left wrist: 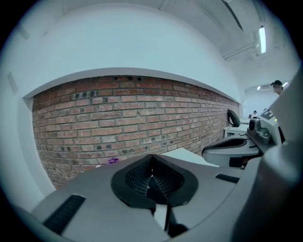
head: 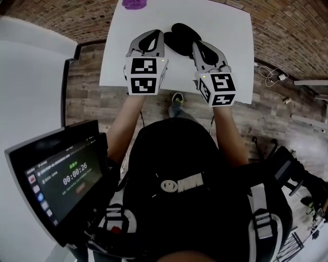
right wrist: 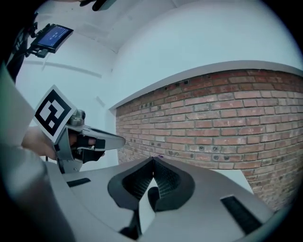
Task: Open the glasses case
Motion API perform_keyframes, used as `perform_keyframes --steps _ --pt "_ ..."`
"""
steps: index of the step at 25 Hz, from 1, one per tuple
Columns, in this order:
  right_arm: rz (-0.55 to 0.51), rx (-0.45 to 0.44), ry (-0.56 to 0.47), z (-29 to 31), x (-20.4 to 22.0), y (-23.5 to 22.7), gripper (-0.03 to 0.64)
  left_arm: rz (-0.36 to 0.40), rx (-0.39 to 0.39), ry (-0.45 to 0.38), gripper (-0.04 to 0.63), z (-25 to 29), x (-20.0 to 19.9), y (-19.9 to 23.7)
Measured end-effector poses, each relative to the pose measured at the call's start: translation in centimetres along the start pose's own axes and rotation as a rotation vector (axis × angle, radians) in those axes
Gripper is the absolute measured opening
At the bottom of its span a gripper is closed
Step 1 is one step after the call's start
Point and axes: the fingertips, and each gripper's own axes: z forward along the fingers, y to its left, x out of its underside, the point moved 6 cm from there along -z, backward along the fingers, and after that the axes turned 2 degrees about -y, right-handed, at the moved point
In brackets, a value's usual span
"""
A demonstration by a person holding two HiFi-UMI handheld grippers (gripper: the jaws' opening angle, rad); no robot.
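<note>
Your left gripper [left wrist: 151,166] was closed, empty | your right gripper [right wrist: 153,166] was closed, empty | you held both just near of the black glasses case [head: 180,37] on the white table [head: 225,30].

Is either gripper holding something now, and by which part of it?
Nothing is held. The left gripper and the right gripper both have jaws shut together, with nothing between them.

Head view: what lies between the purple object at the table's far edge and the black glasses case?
Only bare white tabletop, from purple object to black oval glasses case; the head view shows it.
</note>
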Motion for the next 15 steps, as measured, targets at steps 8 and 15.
perform_keyframes --steps 8,15 --pt "-0.004 0.017 -0.037 -14.5 1.4 10.7 0.008 0.019 -0.014 -0.038 0.005 -17.5 4.1 -4.9" --pt "0.036 0.047 0.011 -18.2 3.0 11.8 0.008 0.014 0.037 0.010 0.005 -19.8 5.8 -7.1"
